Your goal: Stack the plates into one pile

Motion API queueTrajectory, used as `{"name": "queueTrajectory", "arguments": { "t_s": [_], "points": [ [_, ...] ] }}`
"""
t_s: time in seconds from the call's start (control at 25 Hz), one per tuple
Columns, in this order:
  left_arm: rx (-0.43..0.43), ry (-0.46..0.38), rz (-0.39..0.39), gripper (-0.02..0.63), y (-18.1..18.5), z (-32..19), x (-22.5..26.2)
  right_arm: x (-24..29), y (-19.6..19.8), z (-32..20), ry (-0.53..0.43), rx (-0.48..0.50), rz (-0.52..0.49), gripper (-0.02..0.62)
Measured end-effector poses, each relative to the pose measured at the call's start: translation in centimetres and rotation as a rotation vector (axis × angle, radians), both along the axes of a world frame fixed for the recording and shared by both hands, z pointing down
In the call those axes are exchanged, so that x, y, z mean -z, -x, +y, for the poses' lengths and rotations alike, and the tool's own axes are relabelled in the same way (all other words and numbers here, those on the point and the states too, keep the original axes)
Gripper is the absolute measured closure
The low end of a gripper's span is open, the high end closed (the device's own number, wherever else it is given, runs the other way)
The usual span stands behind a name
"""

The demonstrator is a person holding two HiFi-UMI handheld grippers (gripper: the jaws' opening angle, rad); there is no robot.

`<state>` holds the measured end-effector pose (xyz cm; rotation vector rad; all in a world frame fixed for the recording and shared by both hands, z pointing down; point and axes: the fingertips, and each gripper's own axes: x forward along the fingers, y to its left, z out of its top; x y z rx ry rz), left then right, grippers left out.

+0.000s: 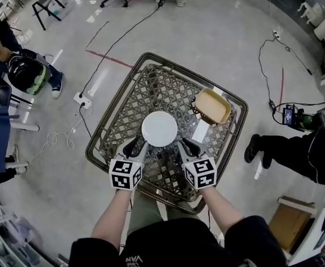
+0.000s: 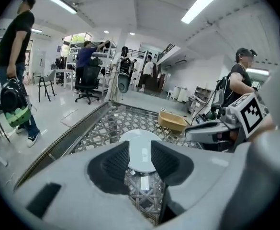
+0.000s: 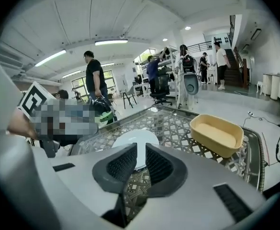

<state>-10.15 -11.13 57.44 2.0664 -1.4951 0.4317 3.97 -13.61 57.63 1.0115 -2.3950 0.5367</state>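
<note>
Grey floor (image 1: 218, 32) crossed by a cable (image 1: 123, 33) surrounds a square lattice table (image 1: 113, 121), seen from above. A person (image 1: 295, 152) stands to the right of it.

Near the table's middle sits a round white plate (image 1: 159, 128). I cannot tell whether it is one plate or several already piled. A tan rectangular dish (image 1: 212, 105) rests to its right and farther off, well apart from it. No other plate shows on the table.

Both grippers are held at the near side of the plate. The left gripper (image 1: 134, 147) is just beside the near left rim, and the right gripper (image 1: 189, 146) is just beside the near right rim.

In the left gripper view the jaws stand about half open and pinch nothing; the plate shows through the gap, beyond the pads. In the right gripper view the jaws are closer together, with only a narrow slot between them. They are also empty, with the plate beyond.

To my eye, either the pile is made or this plate is its base, and the grippers hover free of it. The next move calls for keeping both sets of jaws clear of the rim so the plate is not nudged. After that comes a look for any plate lying outside these views.
</note>
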Motion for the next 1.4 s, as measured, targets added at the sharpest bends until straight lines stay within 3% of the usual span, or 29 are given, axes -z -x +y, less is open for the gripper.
{"name": "queueTrajectory", "arguments": {
  "t_s": [0.16, 0.36, 0.92, 1.4],
  "points": [
    [-0.005, -0.051, 0.016, 0.529, -0.8, 2.5, 2.4, 2.2, -0.7, 2.3, -0.035, 0.007, -0.018, 0.579],
    [-0.02, -0.111, 0.031, 0.571, -1.1, 5.5, 5.5, 5.4, -1.3, 5.4, -0.076, -0.03, -0.063, 0.592],
    [-0.149, -0.293, 0.03, 0.586, 2.1, 16.2, 13.0, 13.2, -1.4, 17.1, -0.219, -0.264, -0.14, 0.594],
    [-0.233, -0.357, 0.035, 0.586, 3.8, 25.9, 15.5, 16.3, -0.8, 27.1, -0.303, -0.351, -0.149, 0.594]
  ]
}}
